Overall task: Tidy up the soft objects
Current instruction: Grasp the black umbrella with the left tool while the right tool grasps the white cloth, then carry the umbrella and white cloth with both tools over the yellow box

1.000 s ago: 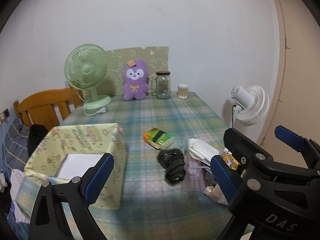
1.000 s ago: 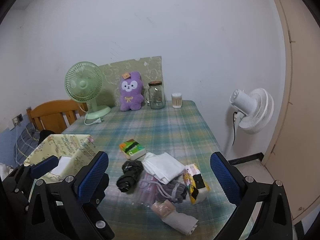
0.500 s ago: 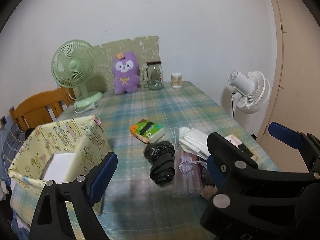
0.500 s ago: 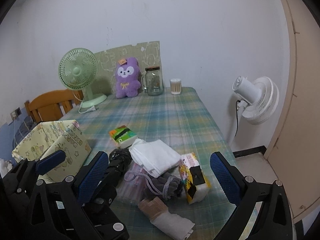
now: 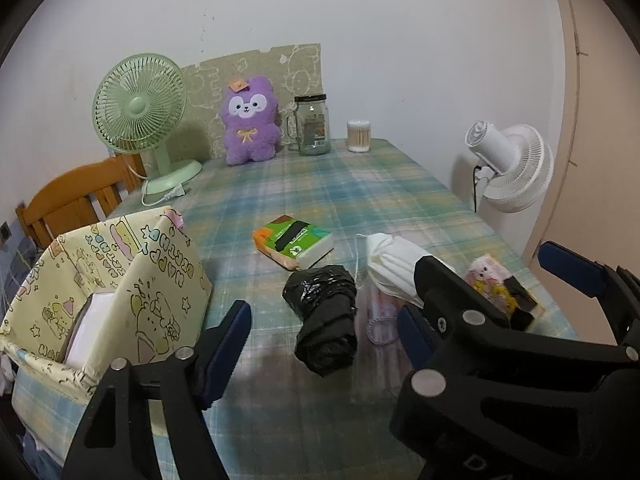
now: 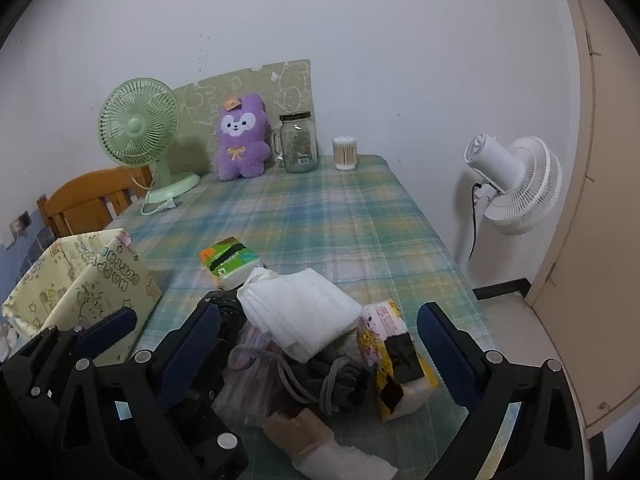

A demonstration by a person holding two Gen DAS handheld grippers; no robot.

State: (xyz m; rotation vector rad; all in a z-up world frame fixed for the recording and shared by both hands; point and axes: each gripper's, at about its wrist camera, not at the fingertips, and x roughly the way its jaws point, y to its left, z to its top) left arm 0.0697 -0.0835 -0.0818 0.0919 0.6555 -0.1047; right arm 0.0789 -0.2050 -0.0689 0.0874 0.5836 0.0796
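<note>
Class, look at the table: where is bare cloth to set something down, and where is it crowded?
Bare: the middle of the table, between the purple plush toy and the green tissue pack. Crowded: the near right corner, around the white cloth, and the left edge, taken by the yellow box.

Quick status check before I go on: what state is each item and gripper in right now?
Left gripper: jaws closing, pads not touching the black plastic-wrapped roll between them.
Right gripper: open above the pile.
Yellow cartoon-print fabric bin: open-topped, white item inside.
Folded white cloth: lying on top of the pile.
Green tissue pack: flat on the tablecloth, apart from the pile.
Glass mason jar: upright, lid on.
</note>
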